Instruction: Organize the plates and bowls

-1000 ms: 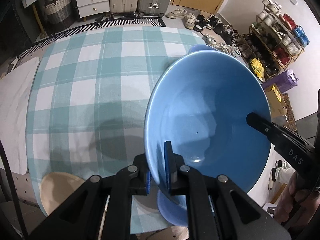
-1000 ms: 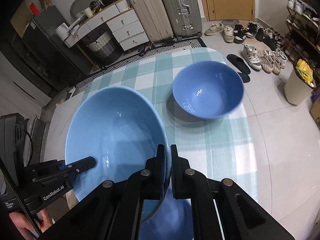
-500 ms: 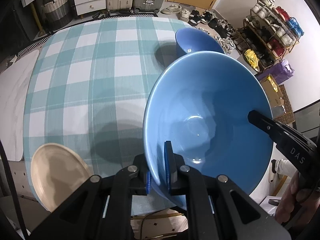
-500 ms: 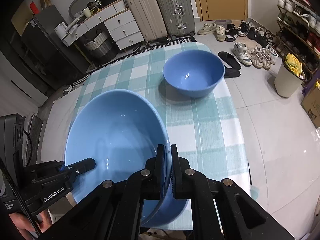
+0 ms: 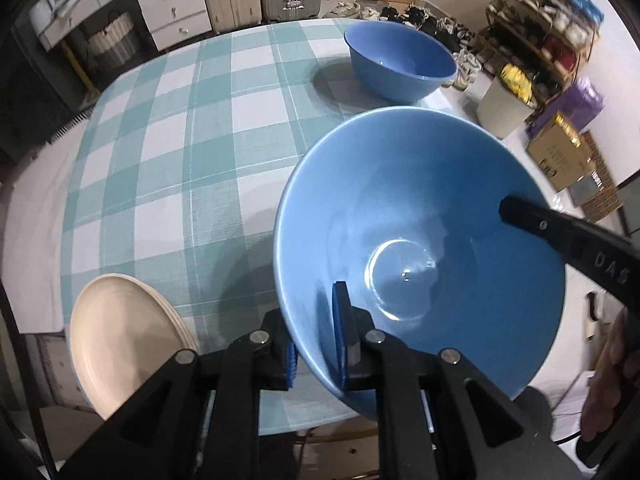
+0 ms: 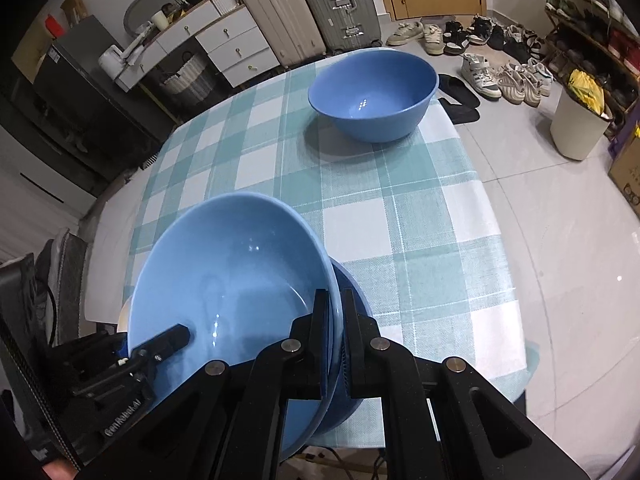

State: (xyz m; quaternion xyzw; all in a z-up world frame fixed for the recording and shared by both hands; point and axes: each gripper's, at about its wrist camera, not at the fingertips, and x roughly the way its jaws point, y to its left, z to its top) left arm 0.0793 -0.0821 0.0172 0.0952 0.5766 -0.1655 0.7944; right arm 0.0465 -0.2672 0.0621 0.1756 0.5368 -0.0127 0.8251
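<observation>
The left gripper (image 5: 316, 340) pinched the near rim of a large blue bowl (image 5: 420, 256); the right gripper (image 6: 338, 340) pinched the same bowl's opposite rim, holding it above the near edge of the checked counter (image 6: 360, 184); a second blue bowl (image 6: 372, 92) stood at the counter's far end, well apart; cream plates (image 5: 120, 344) lay stacked at the near left corner.

The big bowl (image 5: 420, 248) hides your worktop's (image 5: 192, 152) near right corner. Shoe rack (image 5: 552, 20) blurred. In the right view, the cream plates (image 6: 125, 314) barely peek past its rim.
</observation>
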